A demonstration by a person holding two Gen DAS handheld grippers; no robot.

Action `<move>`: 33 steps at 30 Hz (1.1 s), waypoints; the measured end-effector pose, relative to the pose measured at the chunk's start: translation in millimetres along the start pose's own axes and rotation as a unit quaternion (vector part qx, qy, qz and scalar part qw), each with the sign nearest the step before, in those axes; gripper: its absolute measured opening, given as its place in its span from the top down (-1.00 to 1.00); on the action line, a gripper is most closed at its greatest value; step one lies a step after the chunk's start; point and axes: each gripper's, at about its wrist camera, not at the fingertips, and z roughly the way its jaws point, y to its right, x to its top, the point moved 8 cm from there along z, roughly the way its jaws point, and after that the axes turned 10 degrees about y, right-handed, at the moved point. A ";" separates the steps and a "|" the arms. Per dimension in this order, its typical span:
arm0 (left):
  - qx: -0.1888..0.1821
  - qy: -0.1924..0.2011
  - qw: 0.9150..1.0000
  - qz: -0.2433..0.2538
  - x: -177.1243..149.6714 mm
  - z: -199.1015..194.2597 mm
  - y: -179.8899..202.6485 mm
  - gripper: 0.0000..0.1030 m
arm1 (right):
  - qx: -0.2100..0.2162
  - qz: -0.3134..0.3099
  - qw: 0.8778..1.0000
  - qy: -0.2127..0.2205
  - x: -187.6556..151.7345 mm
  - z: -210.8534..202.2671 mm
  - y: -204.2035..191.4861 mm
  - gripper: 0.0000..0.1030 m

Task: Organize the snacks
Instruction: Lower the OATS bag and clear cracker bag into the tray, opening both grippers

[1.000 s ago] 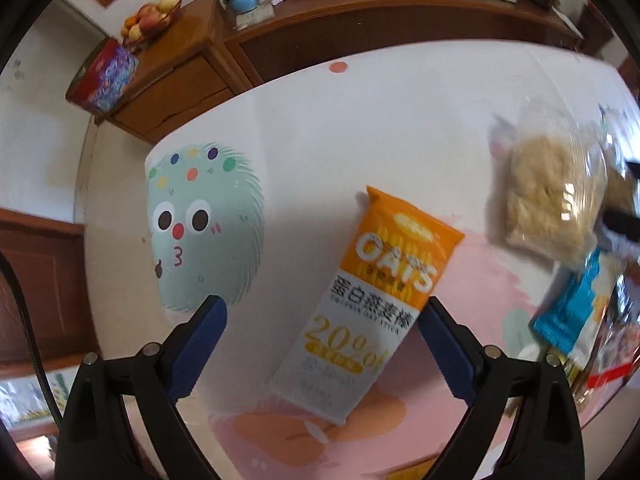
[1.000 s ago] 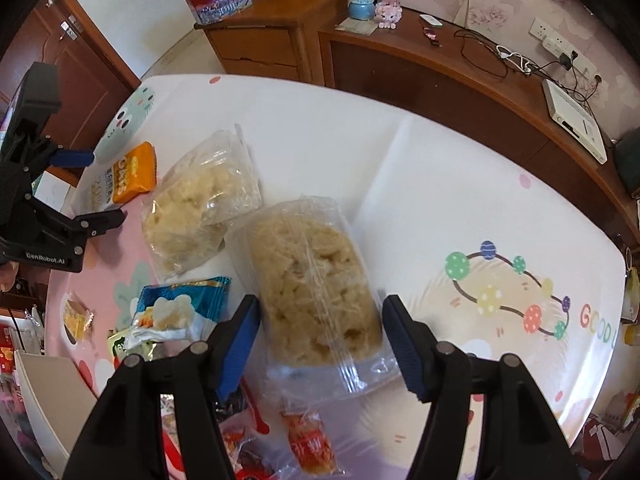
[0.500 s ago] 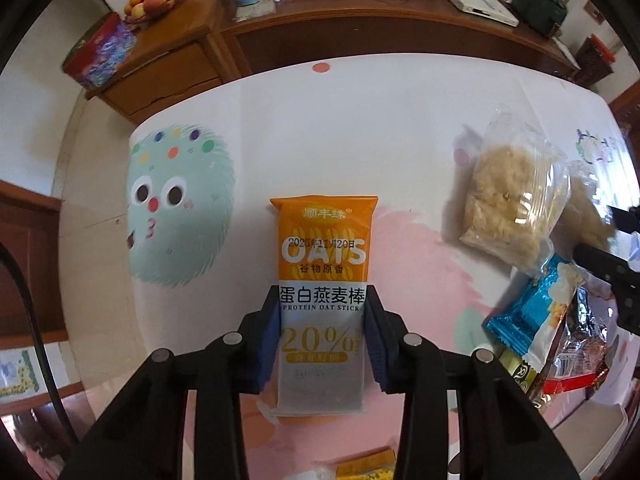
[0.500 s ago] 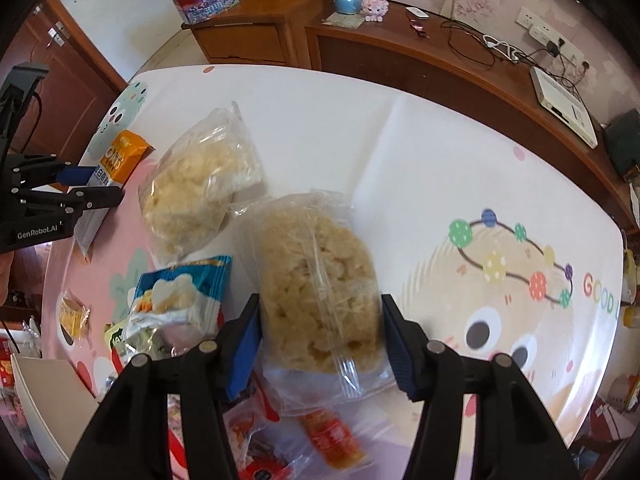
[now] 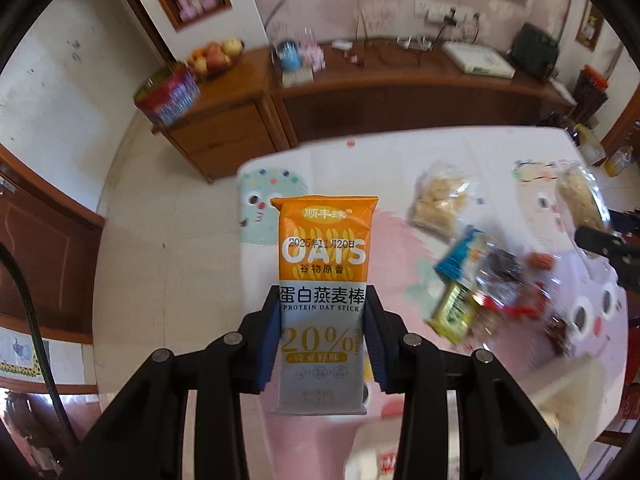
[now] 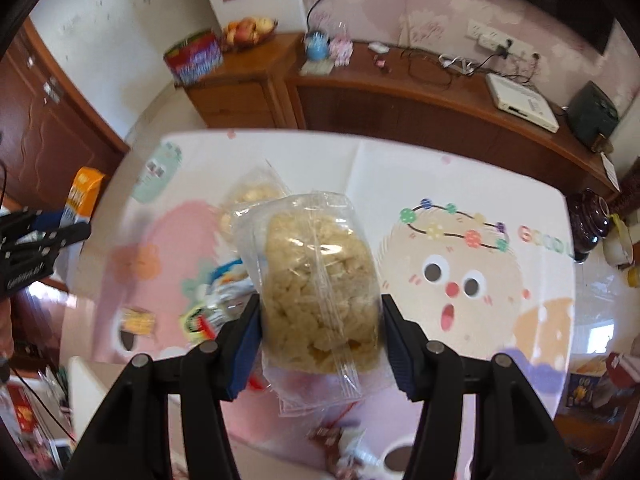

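An orange protein oat stick packet [image 5: 323,280] is clamped by its lower half in the left gripper [image 5: 323,340], clear of the table [image 5: 400,160]. A clear bag of puffed rice cake [image 6: 320,292] is pinched in the right gripper [image 6: 320,340]. Mixed snacks [image 5: 480,280] lie below on the cartoon tablecloth.
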 end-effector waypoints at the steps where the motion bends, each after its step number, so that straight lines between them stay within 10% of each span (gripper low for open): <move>1: -0.001 0.006 1.000 0.002 -0.8 -10.8 -3.3 0.29 | 0.001 0.004 1.000 0.006 -1.1 -8.7 -1.7 -0.10; 14: -0.038 0.050 0.998 -0.020 -87.1 -161.6 19.2 0.29 | -0.005 0.065 0.997 0.040 -64.4 -137.5 -28.8 -0.10; 33: -0.058 0.068 0.995 -0.045 -170.7 -191.5 49.1 0.28 | -0.012 0.082 0.996 0.038 -167.5 -203.0 -100.8 -0.10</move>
